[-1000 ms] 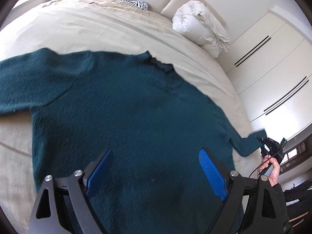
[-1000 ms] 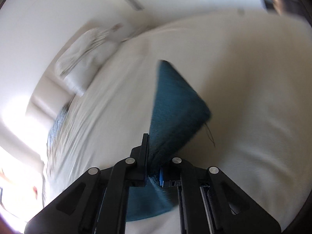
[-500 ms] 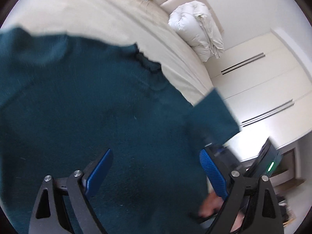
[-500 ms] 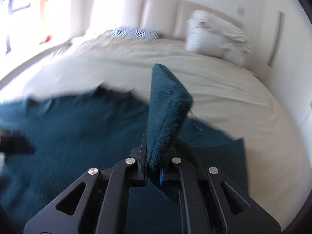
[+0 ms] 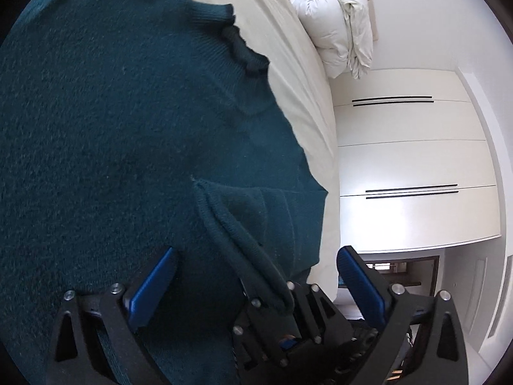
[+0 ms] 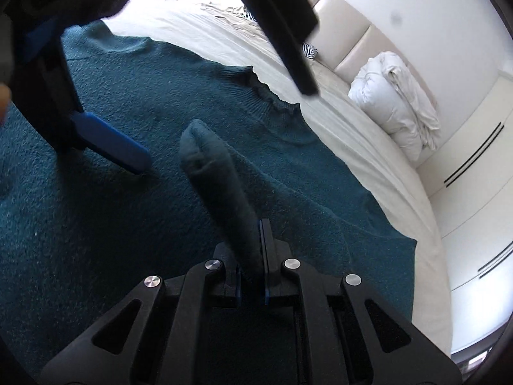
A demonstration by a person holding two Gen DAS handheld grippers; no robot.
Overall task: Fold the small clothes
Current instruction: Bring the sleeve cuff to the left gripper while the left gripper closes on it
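Observation:
A dark teal sweater (image 5: 112, 128) (image 6: 96, 224) lies spread flat on the cream bed (image 5: 298, 64), its neck toward the headboard. One sleeve (image 5: 231, 221) (image 6: 208, 160) is folded in over the body. My right gripper (image 6: 256, 234) is shut on this sleeve near the cuff, and its jaws are just starting to open. In the left wrist view it (image 5: 282, 301) sits low between the left jaws. My left gripper (image 5: 256, 252) hovers close over the sweater with its jaws opening wide, touching nothing. One of its blue pads (image 6: 109, 147) shows in the right wrist view.
A rolled white duvet (image 5: 336, 22) (image 6: 391, 96) lies at the head of the bed by the padded headboard (image 6: 346, 41). A zebra-print pillow (image 6: 307, 49) sits further back. White wardrobe doors (image 5: 400, 160) (image 6: 465, 166) stand past the bed's right edge.
My right gripper has swung the sleeve from beside the bed in over the sweater's body, rolling as it came. My left gripper has dropped closer to the sweater, tilted, and spread a little wider.

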